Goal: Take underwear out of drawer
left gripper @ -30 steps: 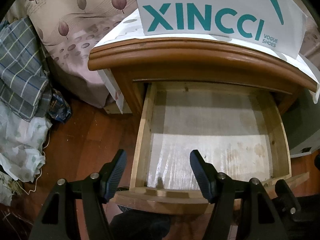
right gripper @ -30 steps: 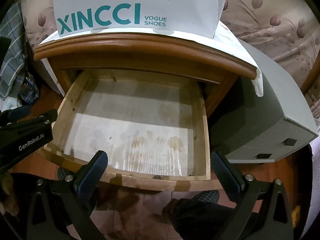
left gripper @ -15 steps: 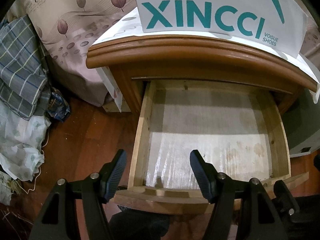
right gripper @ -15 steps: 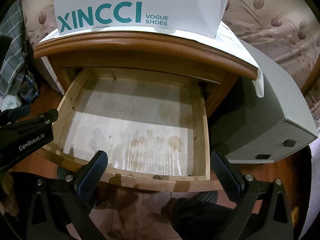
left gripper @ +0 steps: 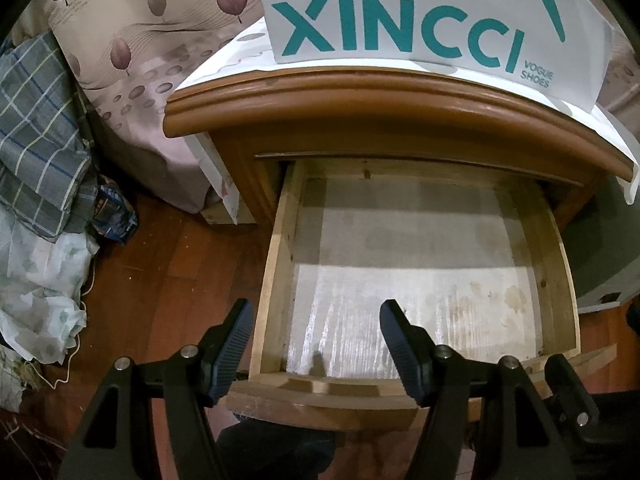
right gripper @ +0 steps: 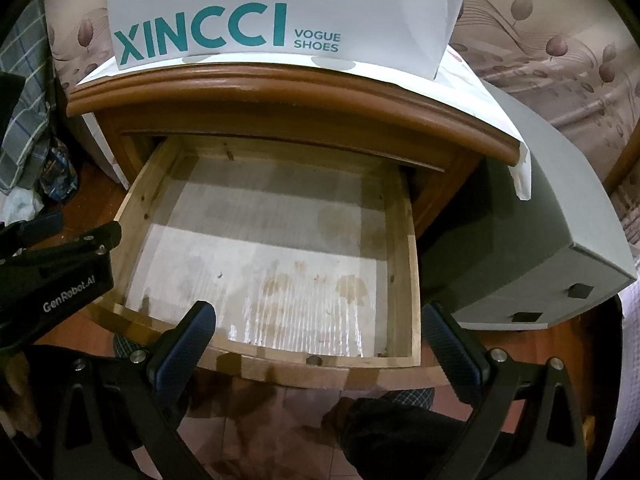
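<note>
No underwear is seen in the pulled-out drawer (left gripper: 416, 264) ahead of the jaws; its lining is bare. Nothing has changed over the last second. The left gripper (left gripper: 316, 344) and right gripper (right gripper: 316, 344) are held open, empty.

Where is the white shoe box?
In both views the shoe box stands on top of the wooden nightstand, directly above the open drawer.

pulled-out wooden drawer (right gripper: 404, 240), stained liner, right tool (right gripper: 316, 344) spread wide above its front, white shoe box (right gripper: 280, 8) on top
</note>
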Demonstrator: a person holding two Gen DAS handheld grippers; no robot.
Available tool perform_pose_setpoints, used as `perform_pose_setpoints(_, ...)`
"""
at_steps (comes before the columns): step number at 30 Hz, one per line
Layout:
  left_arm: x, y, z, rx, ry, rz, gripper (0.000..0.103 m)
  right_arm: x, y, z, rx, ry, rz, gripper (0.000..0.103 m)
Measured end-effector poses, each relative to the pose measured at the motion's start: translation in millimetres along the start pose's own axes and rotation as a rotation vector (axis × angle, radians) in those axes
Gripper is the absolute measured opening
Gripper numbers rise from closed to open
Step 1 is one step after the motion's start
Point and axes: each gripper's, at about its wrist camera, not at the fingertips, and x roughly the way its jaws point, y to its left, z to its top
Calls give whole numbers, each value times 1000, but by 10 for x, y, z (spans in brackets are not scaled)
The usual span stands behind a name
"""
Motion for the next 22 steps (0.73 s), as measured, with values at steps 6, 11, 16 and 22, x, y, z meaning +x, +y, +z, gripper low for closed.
perform_pose_setpoints(6,17,-8,6,-4,4,-7,67,19,12,7,-2,4,6,101)
perform_pose_setpoints(11,25,-25,-4,-2,3,-6,67,20,21,13,-9,5,8,101)
perform_pose_setpoints(16,3,-11,-17,-6,-10,-7,67,20,23,9,-9,6,7,101)
perform_pose_setpoints(22,-22,-2,-10,-1,-16,-5,67,22,30,2,-11,7,8,101)
